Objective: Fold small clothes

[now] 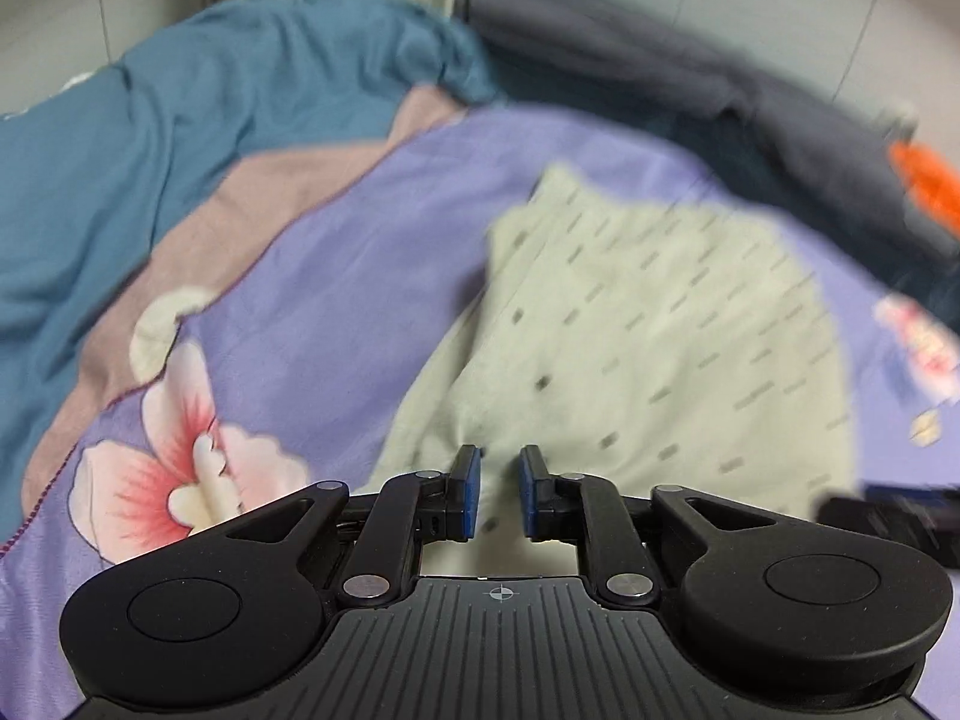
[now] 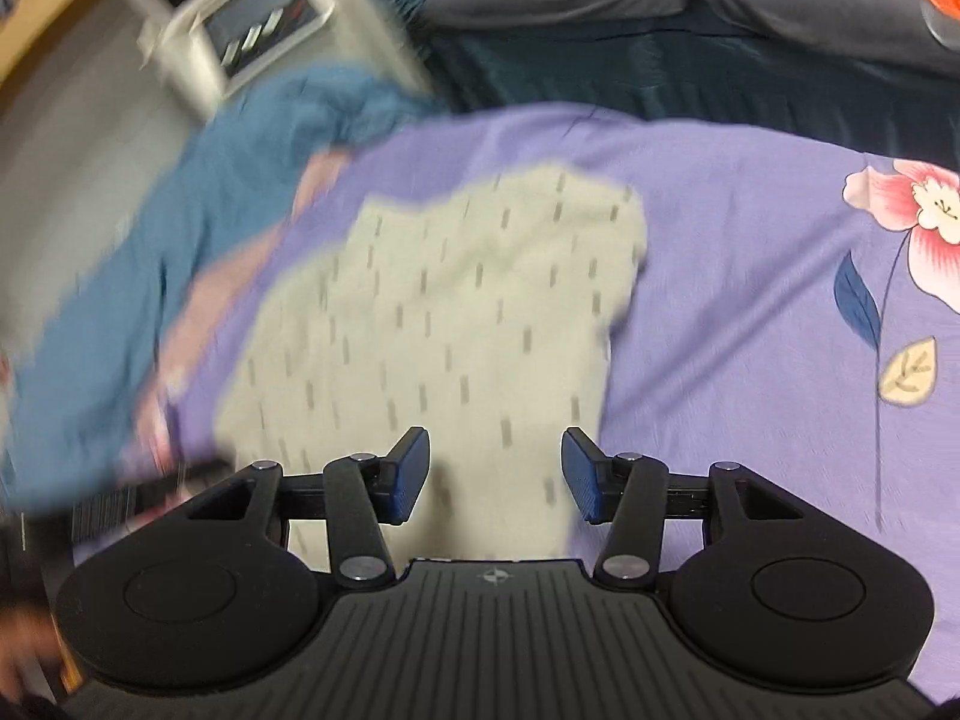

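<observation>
A small pale green garment (image 1: 660, 330) with dark dashes lies flat on the purple flowered sheet (image 1: 336, 276). My left gripper (image 1: 499, 468) hovers over the garment's near left part. Its blue pads (image 1: 469, 480) stand a small gap apart, with cloth showing below them and nothing pinched. In the right wrist view the same garment (image 2: 456, 300) spreads ahead. My right gripper (image 2: 495, 468) is open wide above its near edge, its fingers apart from the cloth. Both views are blurred.
A teal blanket (image 1: 150, 150) is bunched at the left, with a grey pillow (image 1: 690, 78) at the far side. An orange object (image 1: 924, 180) sits at the far right. A bedside control panel (image 2: 264, 30) stands beyond the bed. A dark object (image 1: 888, 516) lies at the garment's right.
</observation>
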The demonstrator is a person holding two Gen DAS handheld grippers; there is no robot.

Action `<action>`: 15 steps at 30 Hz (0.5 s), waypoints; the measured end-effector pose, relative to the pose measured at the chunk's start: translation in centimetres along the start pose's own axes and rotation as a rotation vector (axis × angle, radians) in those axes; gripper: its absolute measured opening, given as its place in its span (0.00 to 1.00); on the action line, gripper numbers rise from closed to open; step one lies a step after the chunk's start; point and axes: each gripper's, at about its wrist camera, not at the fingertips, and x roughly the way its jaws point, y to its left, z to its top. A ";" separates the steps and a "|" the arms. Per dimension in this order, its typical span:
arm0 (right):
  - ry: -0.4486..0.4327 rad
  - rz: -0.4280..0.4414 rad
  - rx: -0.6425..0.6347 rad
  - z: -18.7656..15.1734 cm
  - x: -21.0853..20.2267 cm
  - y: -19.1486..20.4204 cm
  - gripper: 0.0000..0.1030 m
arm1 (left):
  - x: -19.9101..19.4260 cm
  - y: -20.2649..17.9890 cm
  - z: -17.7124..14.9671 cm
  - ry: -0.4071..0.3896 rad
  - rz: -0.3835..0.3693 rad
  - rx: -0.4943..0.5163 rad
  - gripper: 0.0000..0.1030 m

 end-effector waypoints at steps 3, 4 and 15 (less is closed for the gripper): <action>0.066 -0.015 -0.009 -2.4 1.3 0.0 0.55 | 0.9 1.1 -0.4 0.006 -0.008 0.001 0.74; 0.086 -0.016 0.013 -3.0 1.7 -0.2 0.56 | 0.8 1.5 -0.3 0.014 -0.023 -0.002 0.76; 0.019 0.181 0.380 -2.5 -1.3 -8.0 0.67 | -0.2 5.7 4.9 -0.004 -0.248 -0.055 1.00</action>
